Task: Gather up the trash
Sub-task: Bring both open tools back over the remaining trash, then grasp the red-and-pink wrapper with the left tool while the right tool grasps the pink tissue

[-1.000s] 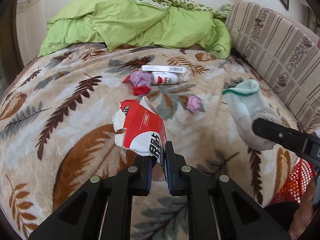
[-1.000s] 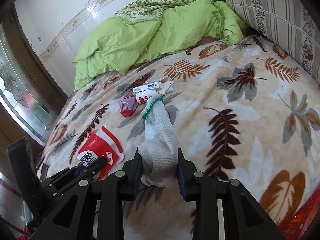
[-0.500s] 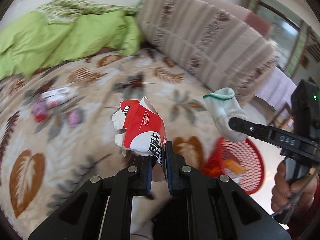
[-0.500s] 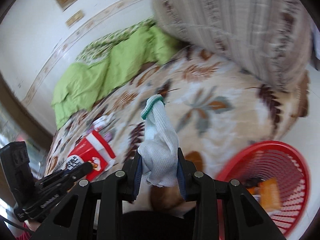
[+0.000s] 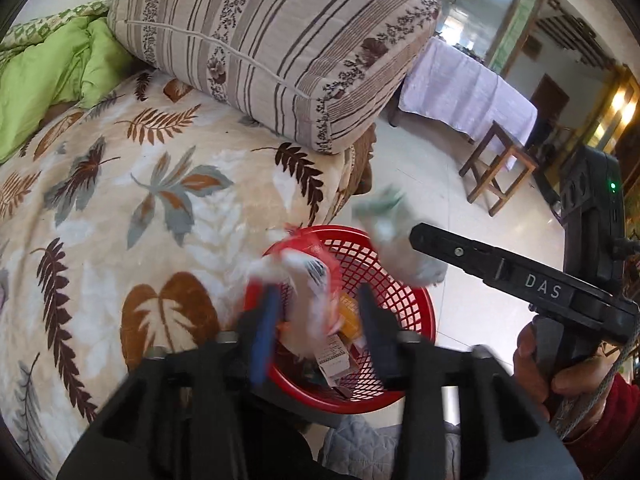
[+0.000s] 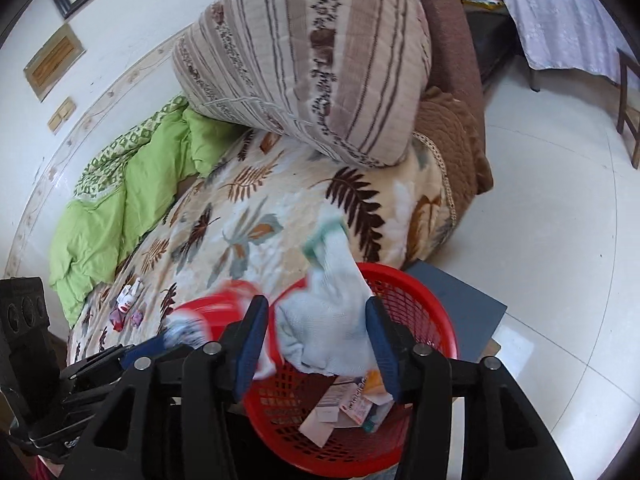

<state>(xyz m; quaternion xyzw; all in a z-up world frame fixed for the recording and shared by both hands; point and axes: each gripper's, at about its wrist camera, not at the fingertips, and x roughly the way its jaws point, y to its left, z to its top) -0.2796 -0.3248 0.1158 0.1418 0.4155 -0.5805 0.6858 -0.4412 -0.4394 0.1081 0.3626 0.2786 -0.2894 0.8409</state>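
From the left wrist view, the left gripper [image 5: 318, 326] is over the red basket [image 5: 416, 300], which sits beside the edge of the leaf-patterned bed [image 5: 160, 208]. Its jaws are opening, and the blurred red-and-white wrapper [image 5: 308, 276] hangs loose between them.

From the right wrist view, the right gripper [image 6: 320, 344] is spreading too, the white sock [image 6: 332, 320] between its blue pads [image 6: 250, 344] above the basket [image 6: 424, 312], paper scraps [image 6: 344, 404] inside.
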